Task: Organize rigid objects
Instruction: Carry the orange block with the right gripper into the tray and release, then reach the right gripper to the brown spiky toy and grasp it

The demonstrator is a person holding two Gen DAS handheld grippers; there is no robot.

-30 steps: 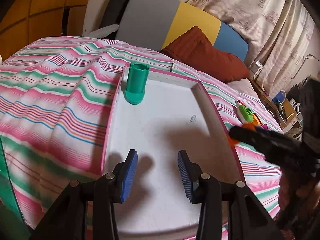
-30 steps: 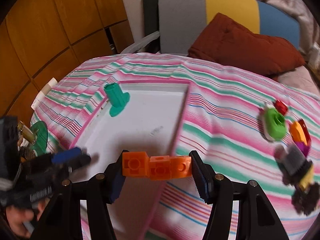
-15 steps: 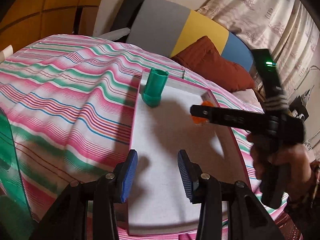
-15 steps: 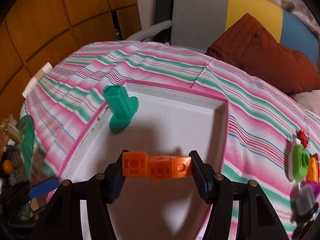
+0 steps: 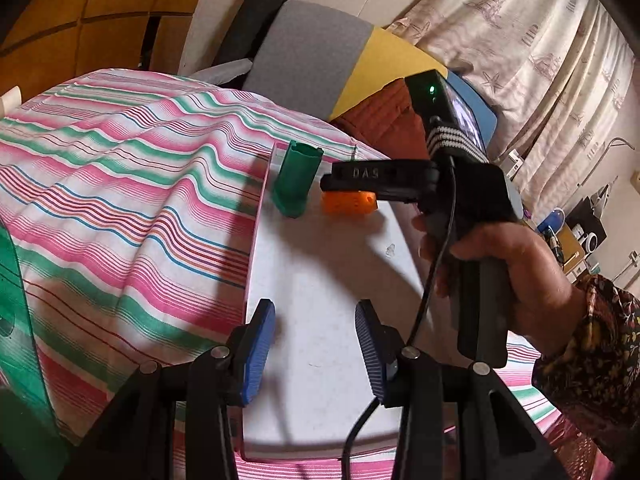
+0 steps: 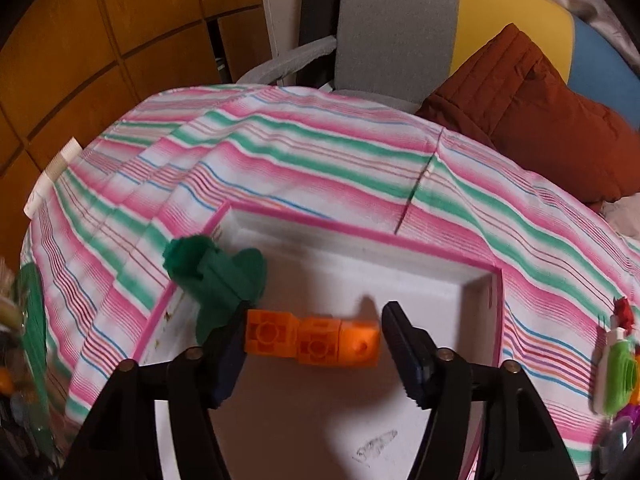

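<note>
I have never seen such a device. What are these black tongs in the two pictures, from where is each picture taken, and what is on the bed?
No robot here: a person holds one hand-squeezed gripper in each hand, each with a camera looking along its fingers. One picture comes from the left gripper, which is open and empty above the white tray. It also shows the person's hand holding the right gripper. The other picture comes from that right gripper: its jaws are opening, with the orange block bar between them, over the tray. A green plastic piece stands in the tray. More toys lie on the striped cloth.
</note>
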